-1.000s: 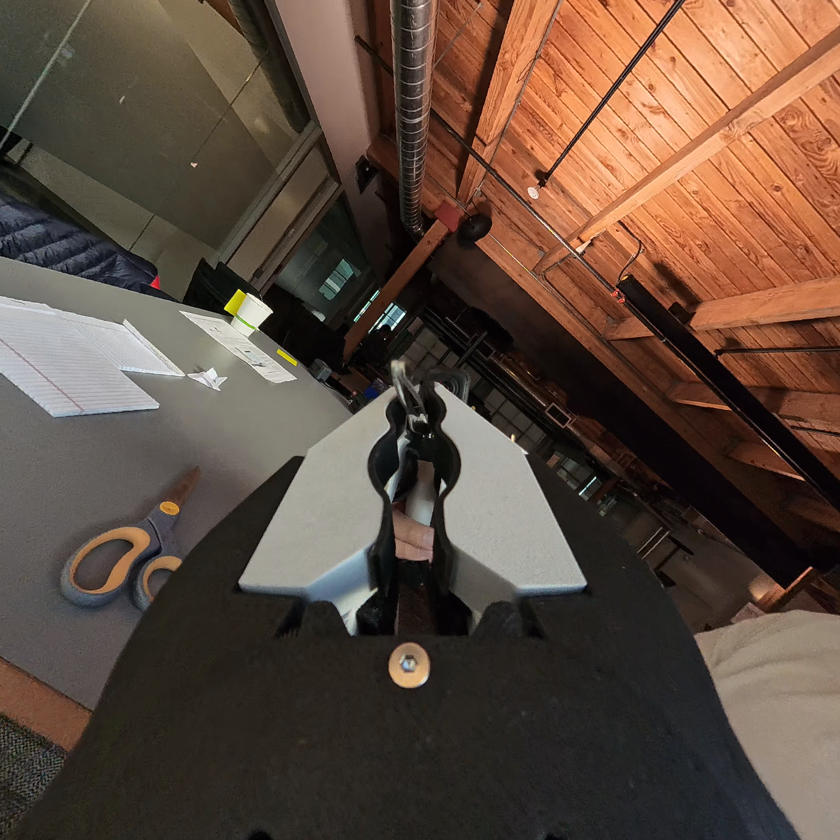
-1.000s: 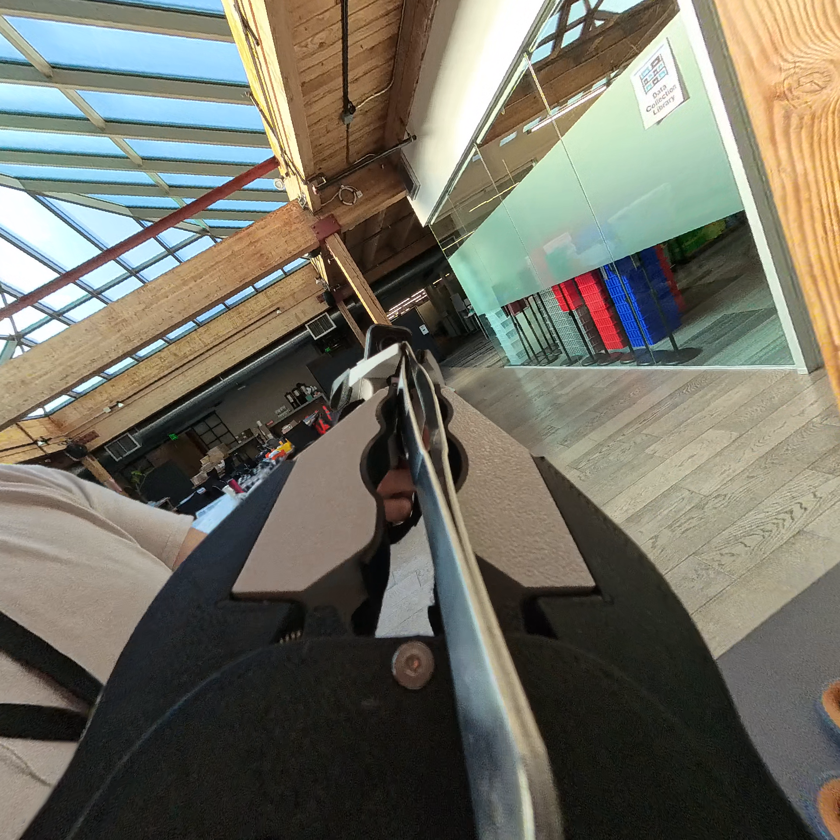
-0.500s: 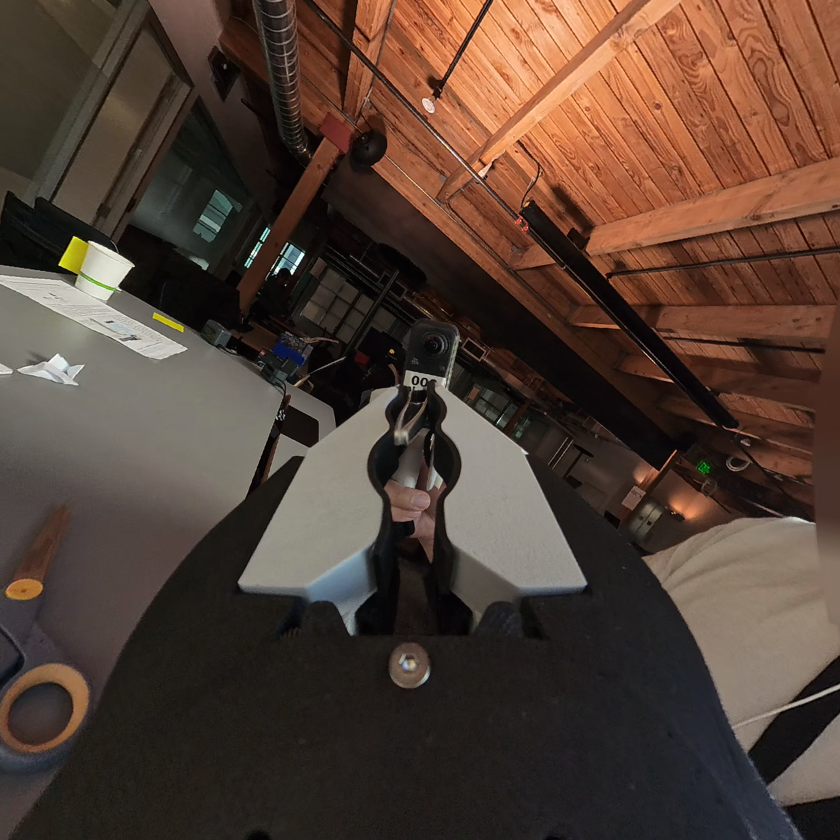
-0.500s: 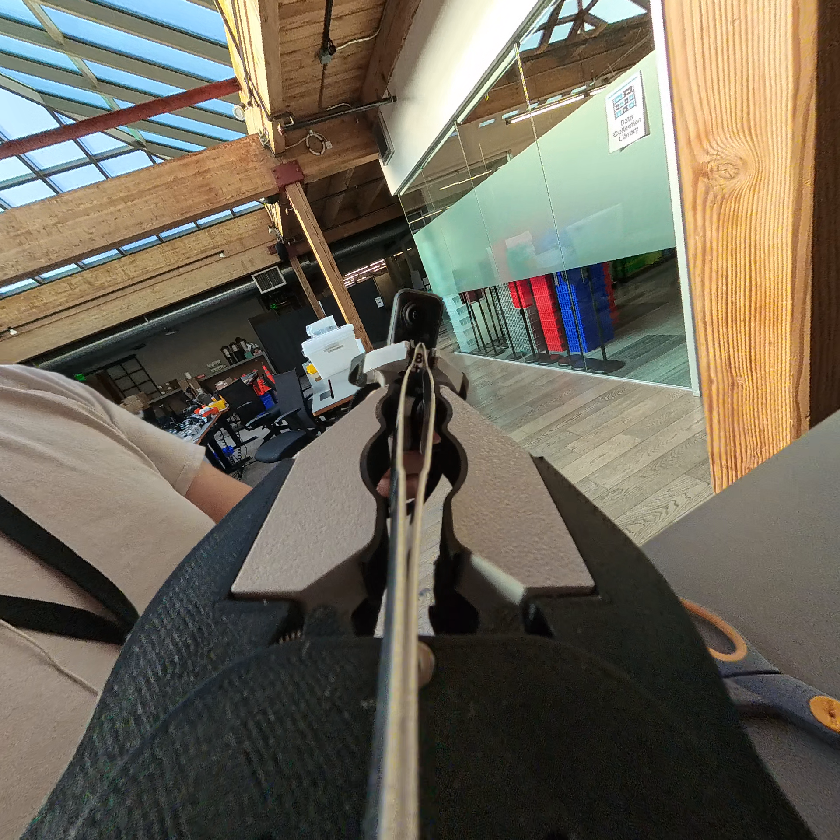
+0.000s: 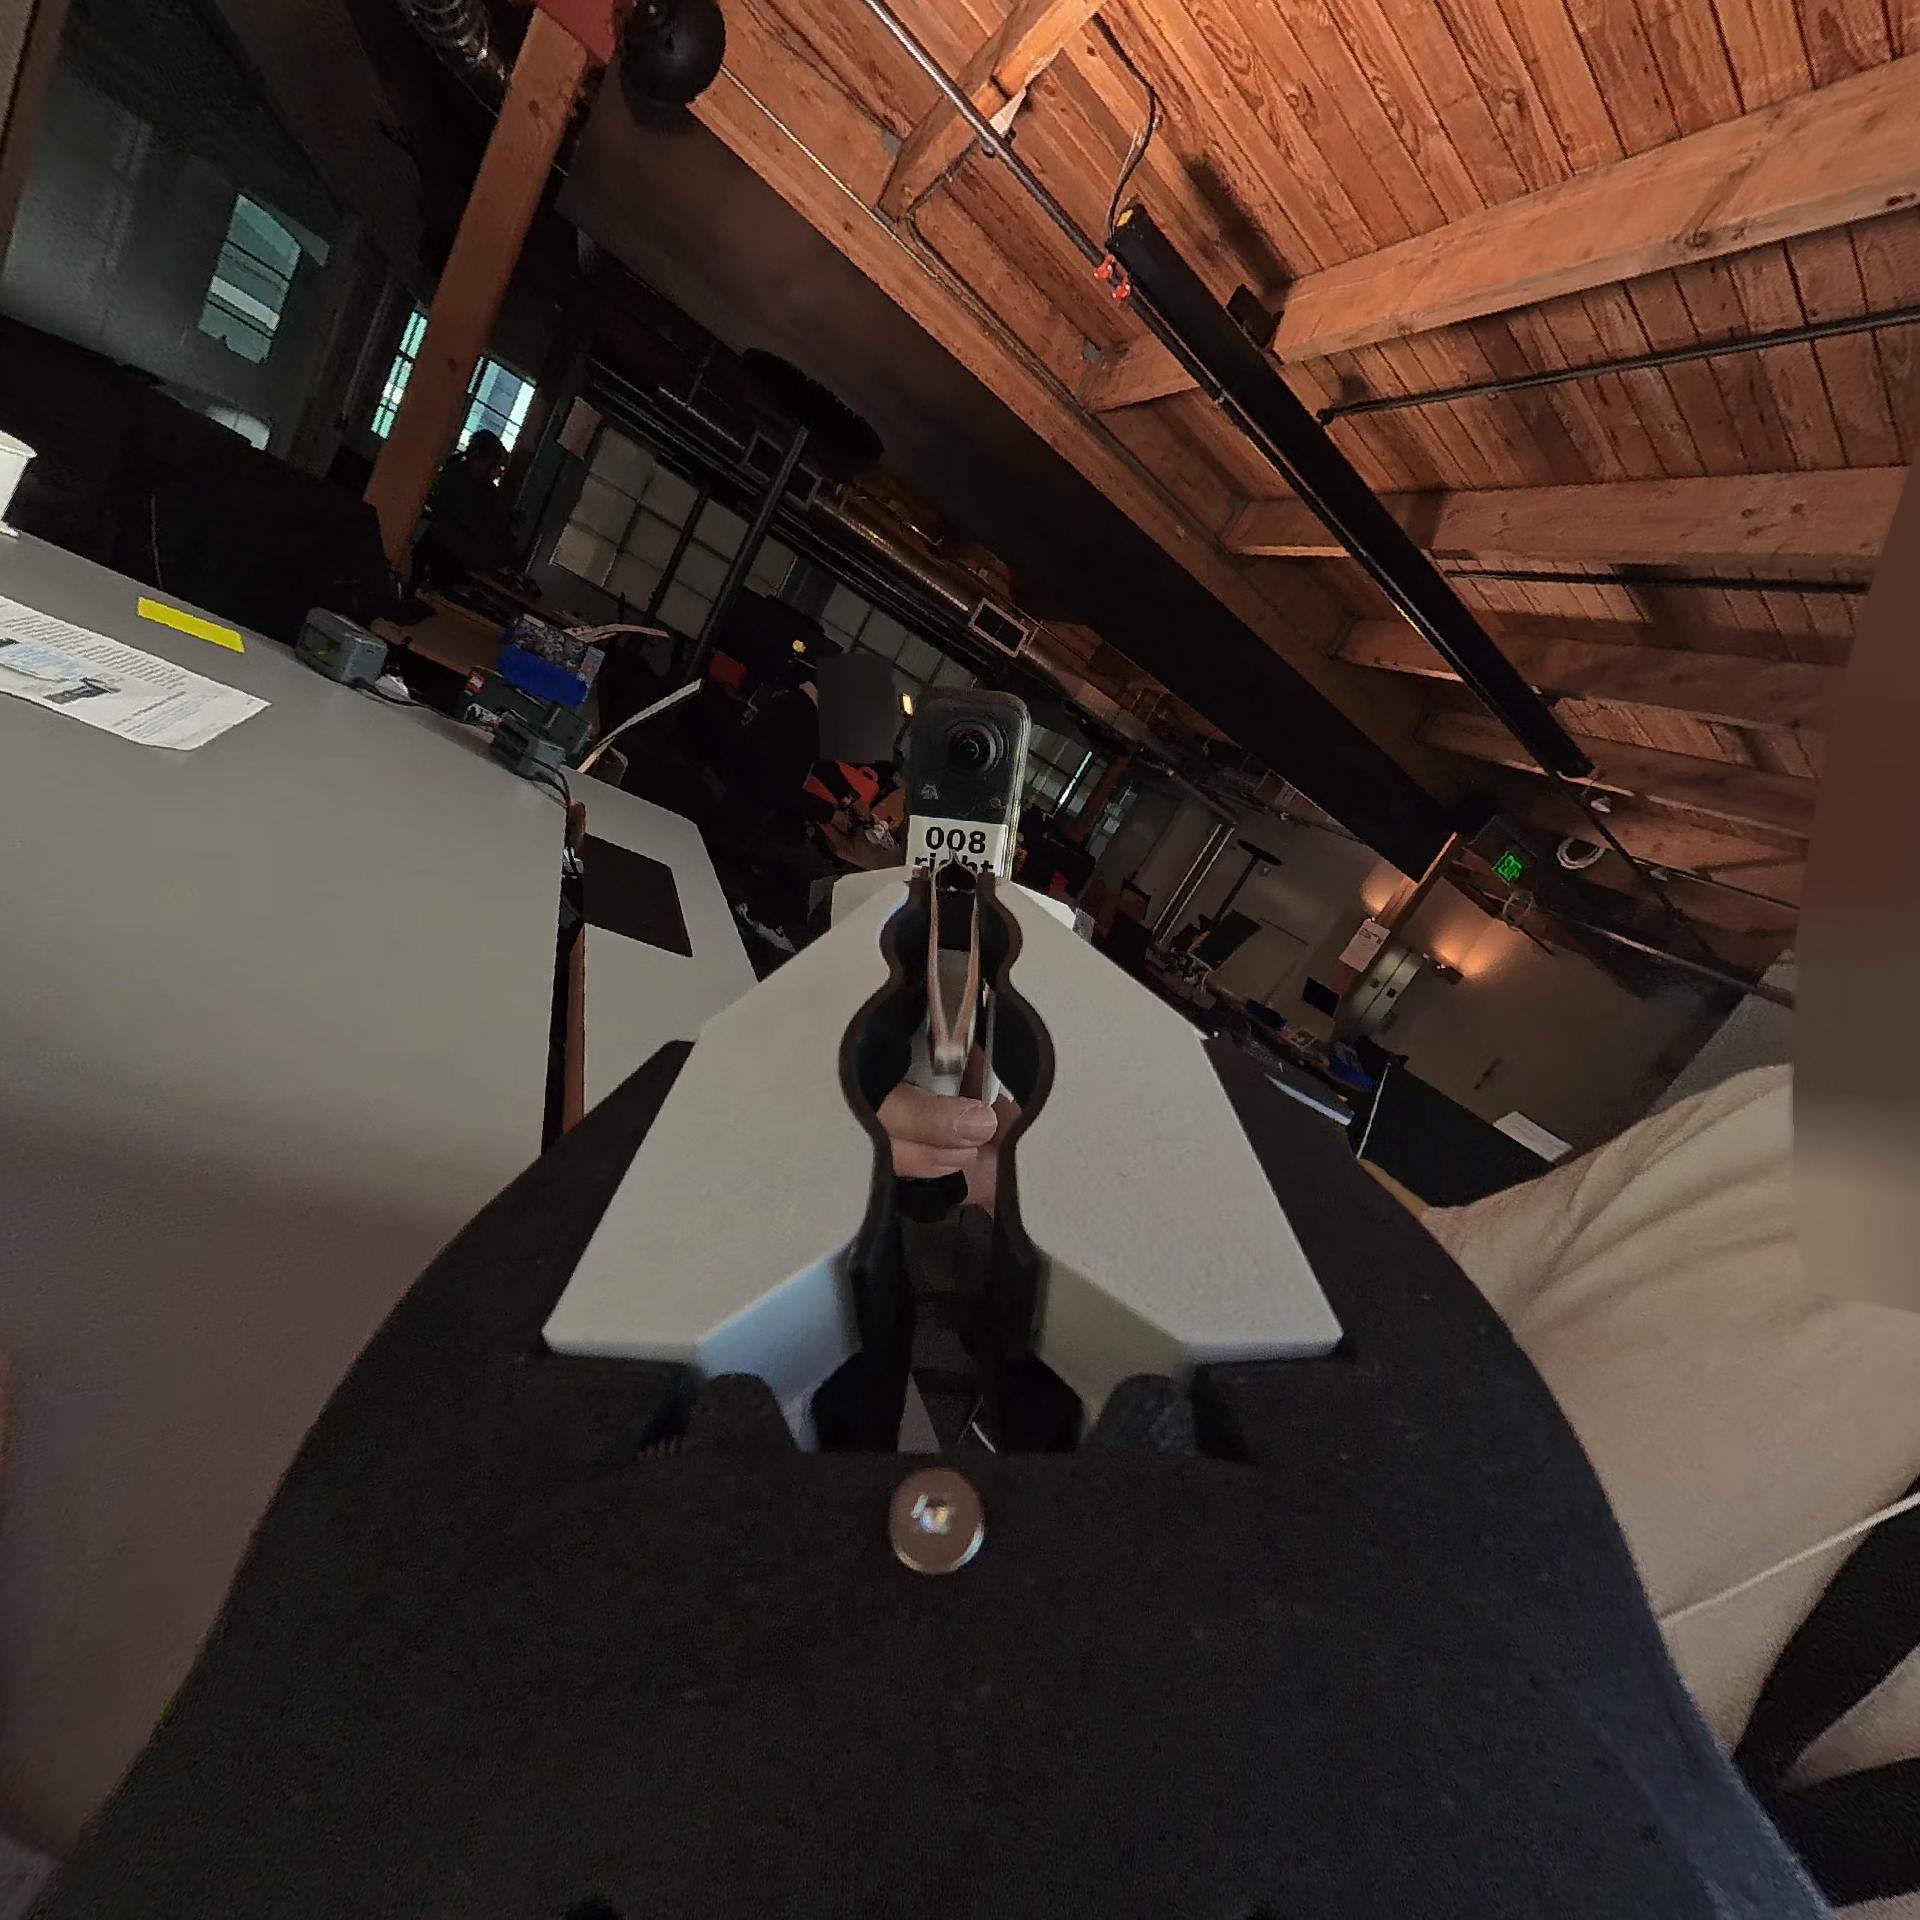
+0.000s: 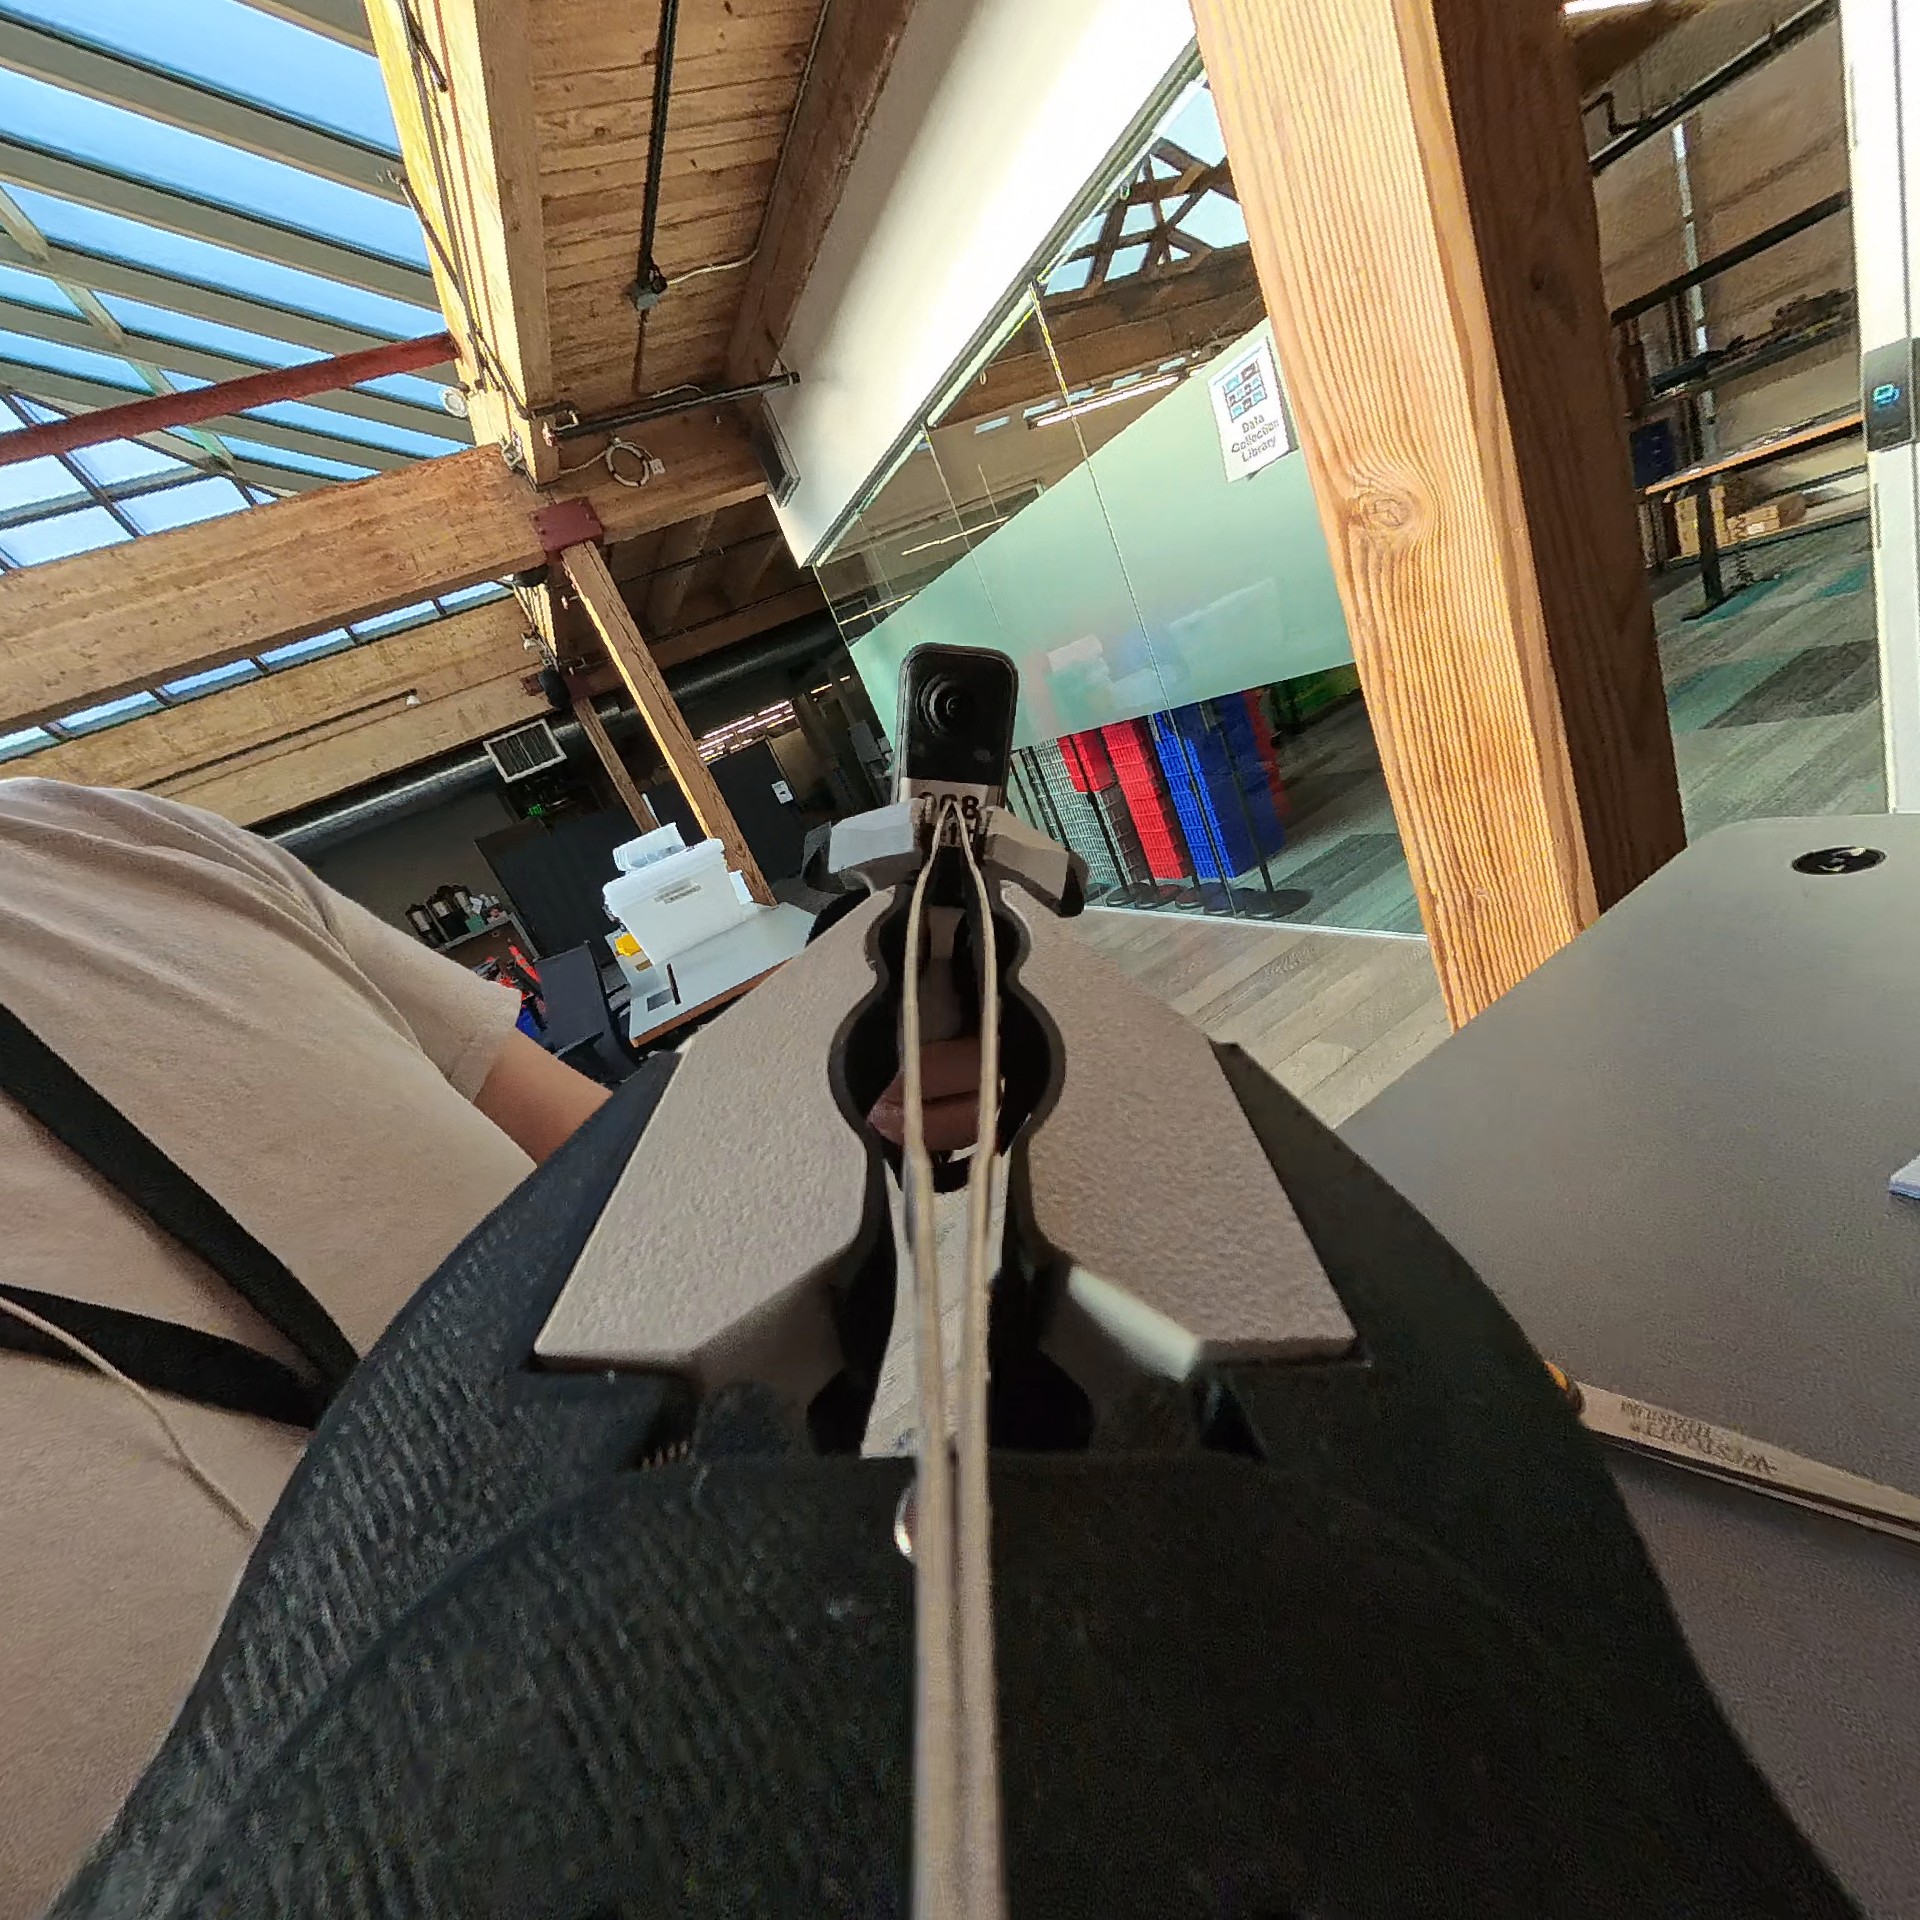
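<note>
Left wrist view shows our left hand-held gripper (image 5: 951, 894) and right hand-held gripper (image 6: 951, 831) facing each other beside the bench (image 5: 260, 935), both pinching one thin two-legged metal strip (image 5: 948, 997); we judge a twist could spring it loose

We find the left gripper (image 5: 951, 883) and the right gripper (image 6: 951, 831) facing each other tip to tip, with a pair of metal strips (image 6: 951, 1299) running between their fingers and back over the right gripper's body. In the left wrist view the table (image 5: 260, 935) lies to the left, with a sheet of paper (image 5: 114, 675) and a note (image 5: 190, 611) at its far side, and the person's torso (image 5: 1662, 1299) is to the right. In the right wrist view these sides swap: the torso is on the left, and on the right a scissors blade (image 6: 1745, 1455) lies near on the table, with a post (image 6: 1455, 520) behind it.
</note>
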Tool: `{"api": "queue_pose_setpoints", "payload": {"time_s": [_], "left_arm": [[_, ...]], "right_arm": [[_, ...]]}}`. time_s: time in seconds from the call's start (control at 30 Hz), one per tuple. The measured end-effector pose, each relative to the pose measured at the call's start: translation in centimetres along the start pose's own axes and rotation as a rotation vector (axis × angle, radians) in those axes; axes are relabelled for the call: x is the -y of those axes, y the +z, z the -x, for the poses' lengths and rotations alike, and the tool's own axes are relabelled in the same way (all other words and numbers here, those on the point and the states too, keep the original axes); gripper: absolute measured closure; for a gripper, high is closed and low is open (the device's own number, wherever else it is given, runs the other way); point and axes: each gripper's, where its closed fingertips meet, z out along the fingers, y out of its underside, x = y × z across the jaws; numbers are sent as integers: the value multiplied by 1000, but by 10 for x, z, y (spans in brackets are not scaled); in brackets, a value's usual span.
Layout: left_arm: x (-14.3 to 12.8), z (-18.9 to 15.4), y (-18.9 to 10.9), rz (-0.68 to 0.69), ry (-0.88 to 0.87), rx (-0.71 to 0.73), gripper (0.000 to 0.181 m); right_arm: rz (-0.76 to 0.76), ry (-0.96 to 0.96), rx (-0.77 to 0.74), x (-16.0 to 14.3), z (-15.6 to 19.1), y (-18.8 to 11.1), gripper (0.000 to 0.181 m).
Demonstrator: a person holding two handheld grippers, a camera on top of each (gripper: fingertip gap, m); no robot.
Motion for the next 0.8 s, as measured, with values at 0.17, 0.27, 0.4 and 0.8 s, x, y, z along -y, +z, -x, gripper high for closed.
{"api": "queue_pose_setpoints", "payload": {"time_s": [0.17, 0.27, 0.4, 0.8], "left_arm": [[10, 11, -20, 70, -56, -125, 174], [21, 16, -45, 117, -37, -159, 174], [41, 25, -92, 131, -16, -181, 167], [58, 19, -150, 207, 23, -377, 174]], "right_arm": [[-21, -57, -92, -4, -10, 26, 170], [-28, -97, -154, -10, -15, 52, 169], [-54, -186, -230, -19, -20, 90, 167], [-15, -270, -276, -32, -12, 142, 168]]}}
